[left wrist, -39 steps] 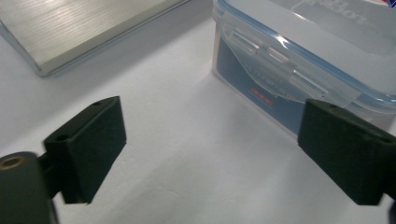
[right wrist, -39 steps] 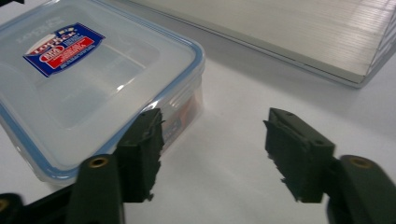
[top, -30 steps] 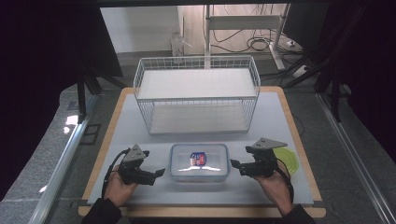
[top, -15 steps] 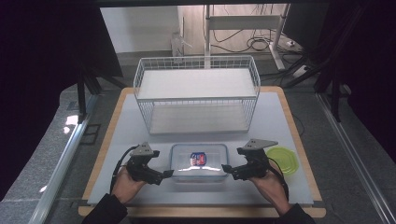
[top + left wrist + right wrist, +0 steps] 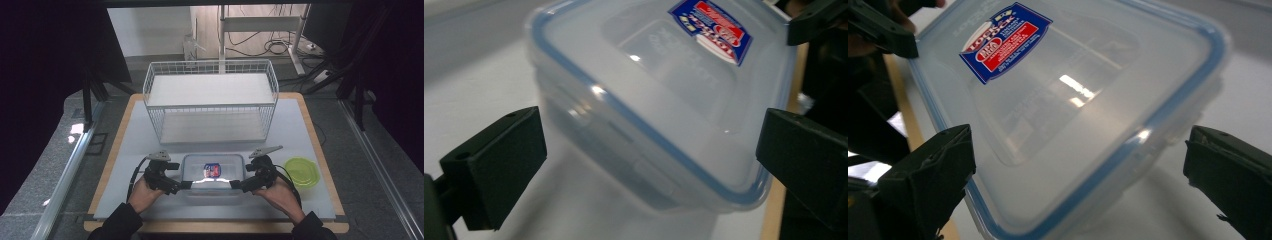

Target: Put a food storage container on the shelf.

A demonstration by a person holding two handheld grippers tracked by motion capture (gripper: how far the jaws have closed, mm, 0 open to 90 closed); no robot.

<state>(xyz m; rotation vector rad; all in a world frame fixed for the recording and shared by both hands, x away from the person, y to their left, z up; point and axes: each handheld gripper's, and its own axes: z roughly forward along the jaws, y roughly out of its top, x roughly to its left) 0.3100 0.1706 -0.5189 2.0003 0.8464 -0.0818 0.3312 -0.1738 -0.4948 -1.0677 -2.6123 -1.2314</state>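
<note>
A clear plastic container [image 5: 212, 172] with a blue-sealed lid and a red and blue label sits at the front middle of the white mat. My left gripper [image 5: 183, 185] is at its front left corner and my right gripper [image 5: 237, 185] at its front right corner. In the left gripper view the left gripper [image 5: 649, 170] stands open, with a corner of the container [image 5: 649, 90] between its black jaws. In the right gripper view the right gripper [image 5: 1083, 185] has just been opening. It is wide open around another corner of the container [image 5: 1088, 100], and its pads do not press on it.
A white wire basket [image 5: 210, 95] with a flat white shelf stands behind the container. A green round lid [image 5: 301, 171] lies to the right of my right hand. The wooden table edge [image 5: 215, 226] runs close in front of both hands.
Both grippers have moved inward from the container's sides until their jaws reach its front corners. The container has not moved.
</note>
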